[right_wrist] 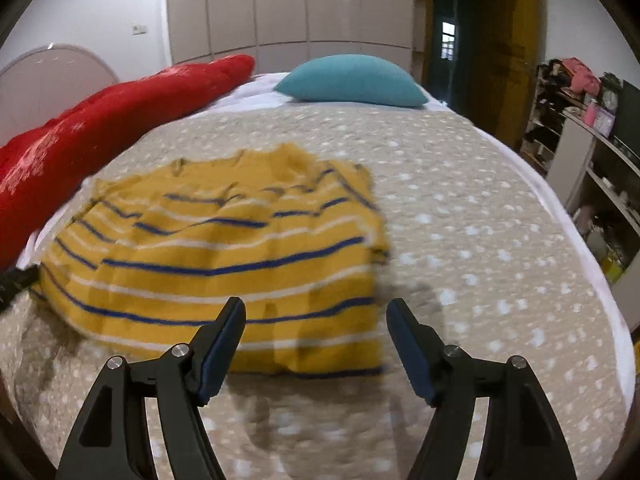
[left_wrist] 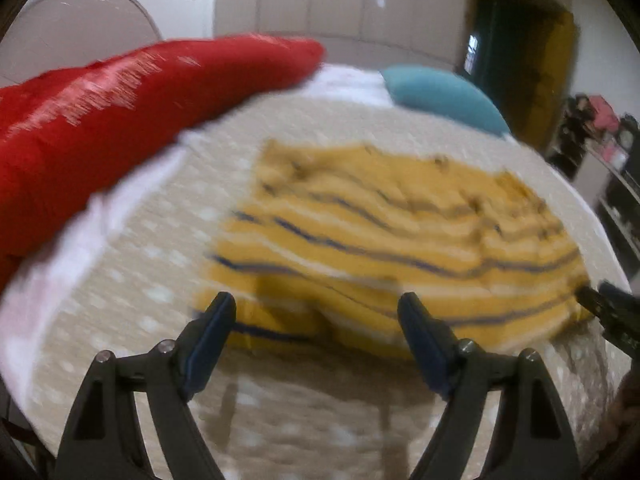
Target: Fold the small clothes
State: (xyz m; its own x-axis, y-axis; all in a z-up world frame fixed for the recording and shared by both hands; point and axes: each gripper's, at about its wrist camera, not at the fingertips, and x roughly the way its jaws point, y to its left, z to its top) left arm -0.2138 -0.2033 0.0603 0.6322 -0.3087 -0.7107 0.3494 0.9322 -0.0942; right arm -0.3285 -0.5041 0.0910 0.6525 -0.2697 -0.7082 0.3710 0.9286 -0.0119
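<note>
A small yellow garment (left_wrist: 400, 232) with blue and white stripes lies spread and slightly rumpled on a beige dotted bedspread (left_wrist: 132, 280). My left gripper (left_wrist: 316, 304) hovers open over the garment's near left hem, with nothing between its fingers. In the right wrist view the same garment (right_wrist: 216, 256) lies left of centre on the bedspread (right_wrist: 480, 220). My right gripper (right_wrist: 316, 306) stands open above its near right corner and holds nothing. Each gripper's dark tip shows at the edge of the other's view: the right gripper (left_wrist: 608, 312) and the left gripper (right_wrist: 12, 280).
A long red pillow (right_wrist: 100, 128) lies along the bed's left side and a teal pillow (right_wrist: 352, 80) at the far end. Crowded shelves (right_wrist: 580, 120) stand off the right edge. Cupboard doors (right_wrist: 288, 4) and a dark doorway (right_wrist: 452, 40) are behind.
</note>
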